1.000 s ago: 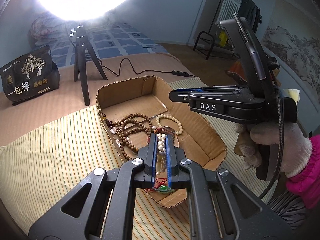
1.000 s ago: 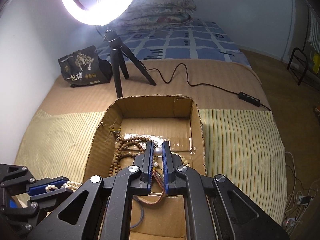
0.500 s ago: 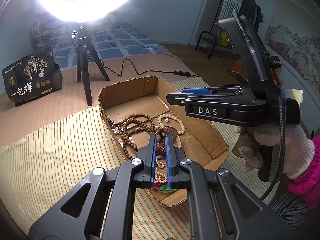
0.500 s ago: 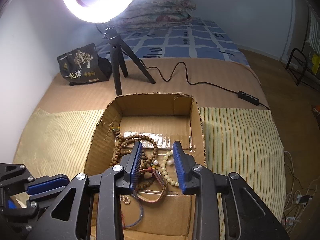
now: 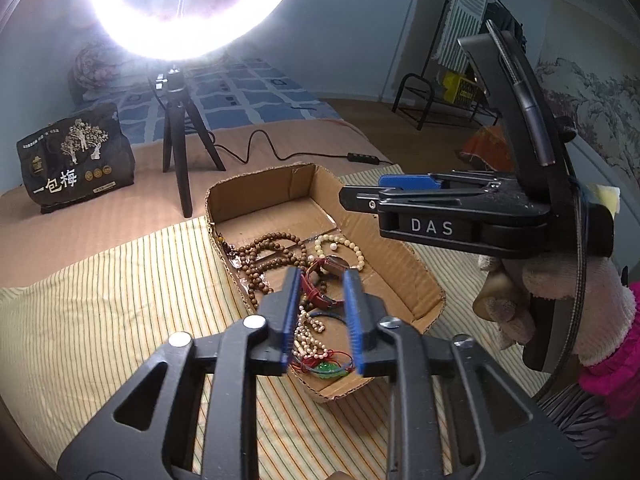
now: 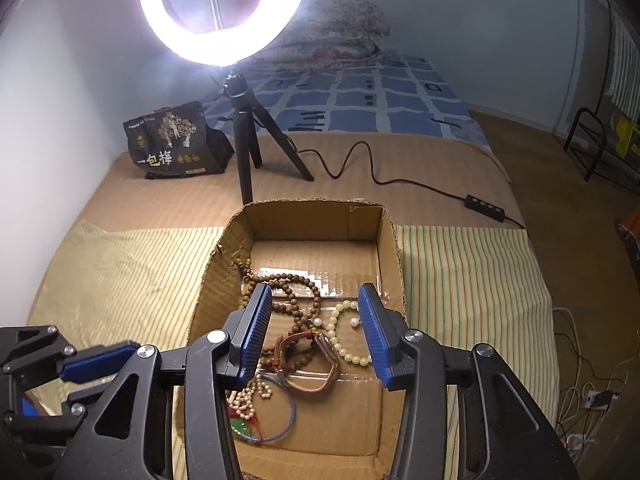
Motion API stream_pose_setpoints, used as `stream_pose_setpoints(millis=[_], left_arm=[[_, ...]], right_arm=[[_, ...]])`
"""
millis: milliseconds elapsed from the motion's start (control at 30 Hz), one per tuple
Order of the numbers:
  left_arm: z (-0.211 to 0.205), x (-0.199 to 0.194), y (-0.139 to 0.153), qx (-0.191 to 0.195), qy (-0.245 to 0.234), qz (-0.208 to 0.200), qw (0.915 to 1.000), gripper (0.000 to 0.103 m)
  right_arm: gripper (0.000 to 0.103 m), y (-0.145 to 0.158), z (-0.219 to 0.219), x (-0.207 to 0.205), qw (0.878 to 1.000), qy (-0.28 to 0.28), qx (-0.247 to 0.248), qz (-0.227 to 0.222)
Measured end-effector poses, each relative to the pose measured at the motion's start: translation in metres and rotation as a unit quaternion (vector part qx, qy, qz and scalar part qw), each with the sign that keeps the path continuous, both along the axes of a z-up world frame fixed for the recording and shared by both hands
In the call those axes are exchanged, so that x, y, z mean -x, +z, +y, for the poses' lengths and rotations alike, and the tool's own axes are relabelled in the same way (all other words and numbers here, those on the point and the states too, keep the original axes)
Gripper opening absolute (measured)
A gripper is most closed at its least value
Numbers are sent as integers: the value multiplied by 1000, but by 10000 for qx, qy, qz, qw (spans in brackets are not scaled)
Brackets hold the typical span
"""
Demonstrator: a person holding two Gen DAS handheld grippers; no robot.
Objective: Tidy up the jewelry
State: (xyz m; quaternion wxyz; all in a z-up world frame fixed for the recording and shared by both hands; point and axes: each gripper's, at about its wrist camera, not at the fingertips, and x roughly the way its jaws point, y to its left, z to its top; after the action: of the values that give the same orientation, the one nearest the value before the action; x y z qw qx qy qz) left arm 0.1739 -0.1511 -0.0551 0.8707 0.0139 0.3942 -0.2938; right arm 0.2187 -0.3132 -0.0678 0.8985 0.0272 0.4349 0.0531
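Over the cardboard box point(image 6: 390, 248): left gripper point(image 5: 322, 312) and right gripper point(image 6: 318, 332), both spread, empty
Box floor: wooden bead strand point(image 6: 296, 304), pearls point(image 5: 310, 334), watch point(image 6: 320, 354)
Right gripper's side: "DAS"
Black bag point(image 6: 174, 142): "一包梅"

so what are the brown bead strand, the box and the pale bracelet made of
Brown bead strand: likely wood, with a matte brown, uneven tone. Box: corrugated cardboard, with fluting visible at its torn rim. Pale bead bracelet: glossy cream beads, maybe jade, glass or plastic; the view leaves it open.
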Motion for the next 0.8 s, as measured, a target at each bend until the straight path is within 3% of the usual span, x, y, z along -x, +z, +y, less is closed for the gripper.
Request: stream_pose_setpoints(millis=[267,400,467,567,633,700,800], left_arm=[[8,15,15,70,57,-113,9999,23],[16,24,25,124,107,-163,9997,23],[20,29,32,130,130,-209,9996,25],[25,36,40,179,183,-280,9993,49],[29,43,48,174,269,-408,9987,57],[32,48,53,165,341,-502,9980,73],[36,54,56,118,467,-589,9971,80]], right_arm=[[46,19,7,21,9996,-28,180,-208],[62,30,8,36,9990,-105,224,-373],[63,36,9,46,9985,-133,241,-470],[66,42,10,59,9980,-155,246,-560],[70,44,11,67,9976,-172,263,-610],[71,45,11,74,9973,-173,288,-648],[73,45,10,84,9970,-188,323,-674]])
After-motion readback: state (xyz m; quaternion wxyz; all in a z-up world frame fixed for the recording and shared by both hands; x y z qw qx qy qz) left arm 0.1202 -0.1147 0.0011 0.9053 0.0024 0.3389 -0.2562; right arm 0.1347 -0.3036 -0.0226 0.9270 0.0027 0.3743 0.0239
